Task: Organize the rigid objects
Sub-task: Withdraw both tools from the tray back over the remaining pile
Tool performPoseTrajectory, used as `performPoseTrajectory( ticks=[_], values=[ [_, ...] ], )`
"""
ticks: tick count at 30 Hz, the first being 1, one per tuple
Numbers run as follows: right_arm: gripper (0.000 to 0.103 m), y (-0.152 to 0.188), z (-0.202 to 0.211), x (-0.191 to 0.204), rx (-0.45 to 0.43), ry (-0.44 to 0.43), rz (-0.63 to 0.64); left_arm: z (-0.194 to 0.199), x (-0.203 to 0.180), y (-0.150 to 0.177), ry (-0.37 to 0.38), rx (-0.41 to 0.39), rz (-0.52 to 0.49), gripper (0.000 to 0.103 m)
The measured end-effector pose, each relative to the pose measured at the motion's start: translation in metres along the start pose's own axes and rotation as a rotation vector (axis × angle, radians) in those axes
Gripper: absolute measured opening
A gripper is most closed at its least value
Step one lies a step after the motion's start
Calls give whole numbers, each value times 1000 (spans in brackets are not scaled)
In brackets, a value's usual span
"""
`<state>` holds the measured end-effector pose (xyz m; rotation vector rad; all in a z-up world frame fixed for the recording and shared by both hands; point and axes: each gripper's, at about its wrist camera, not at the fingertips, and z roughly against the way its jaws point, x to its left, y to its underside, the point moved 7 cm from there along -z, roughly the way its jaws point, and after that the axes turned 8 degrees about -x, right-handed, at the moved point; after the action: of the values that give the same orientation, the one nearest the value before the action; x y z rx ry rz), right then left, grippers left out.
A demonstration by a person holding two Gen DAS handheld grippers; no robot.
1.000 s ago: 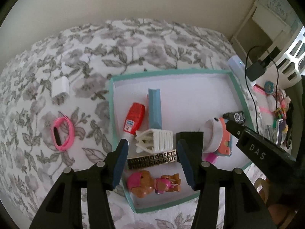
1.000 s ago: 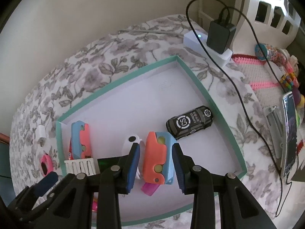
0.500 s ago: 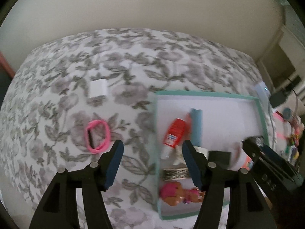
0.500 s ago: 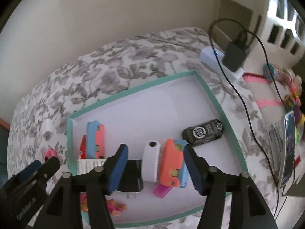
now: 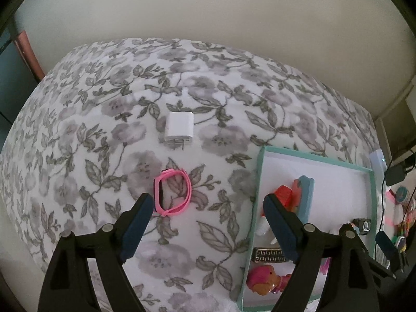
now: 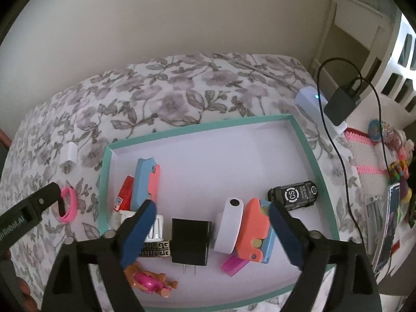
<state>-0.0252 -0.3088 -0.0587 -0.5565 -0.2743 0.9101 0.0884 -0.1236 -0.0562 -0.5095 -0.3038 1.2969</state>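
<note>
It was a home bedroom: a bed (image 5: 208, 98) spread with a grey flower-print cover stood against a plain cream wall (image 5: 208, 13), with white slatted furniture (image 6: 397, 59) and toys (image 6: 397, 150) beside it.

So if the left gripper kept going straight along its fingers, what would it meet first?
Probably the pink wristband on the flowered bedspread. The left gripper is empty, its jaws opening; the band lies just inside the left finger, so depth stays uncertain.

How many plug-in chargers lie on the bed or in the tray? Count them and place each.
2. A white charger lies on the floral bedspread, outside the tray. A black charger lies inside the tray, prongs showing. Others may be hidden behind the gripper fingers.
</note>
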Motion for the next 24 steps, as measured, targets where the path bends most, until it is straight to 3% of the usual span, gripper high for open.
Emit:
performPoseTrajectory(
  ticks=[17,24],
  values=[
    [103,-12,11,13,-104,-37,31,-2,21,-5,8,6,76,87],
    [103,-17,16,17,-133,-77,17,2,49,-18,-51,-30,104,87]
  ],
)
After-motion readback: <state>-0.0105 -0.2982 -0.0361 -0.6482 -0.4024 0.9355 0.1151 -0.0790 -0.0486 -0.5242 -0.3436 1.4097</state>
